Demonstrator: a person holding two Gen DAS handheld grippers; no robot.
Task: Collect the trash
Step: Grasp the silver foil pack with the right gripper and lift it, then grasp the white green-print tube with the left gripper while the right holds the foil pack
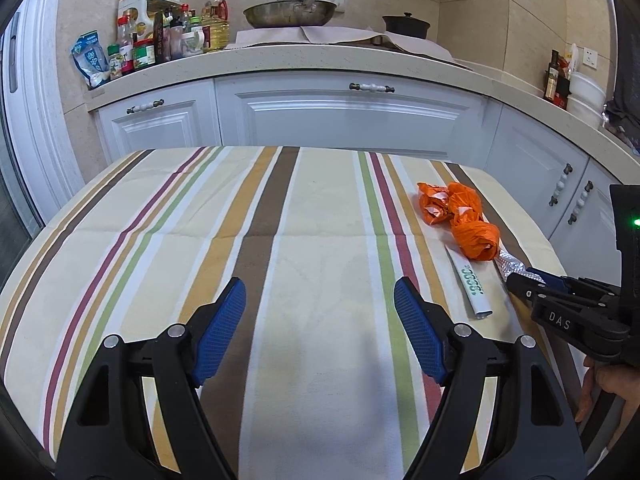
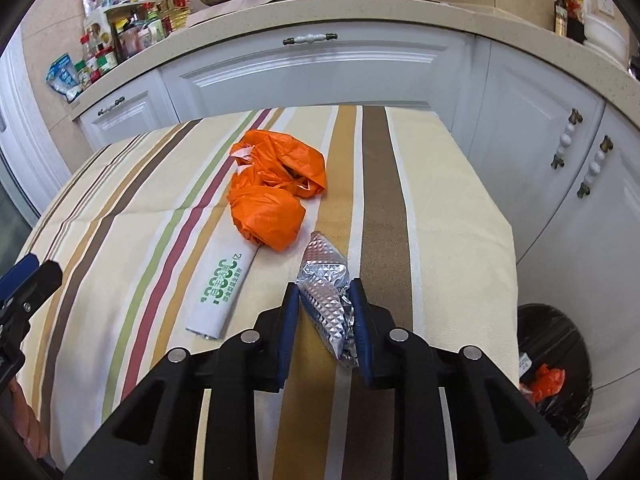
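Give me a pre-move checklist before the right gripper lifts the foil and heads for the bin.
1. Right gripper closed on the crumpled foil wrapper: ok, pads press on both sides.
2. Foil free of other trash: ok, it lies apart from the orange plastic bag and the white paper sleeve.
3. Trash bin in reach and open: ok, it stands beside the table's right edge, liner open, orange scrap already inside.
4. Left gripper out of the way: ok, open, empty, over bare striped tablecloth.
5. Grip firm enough to hold during the lift: cannot tell.
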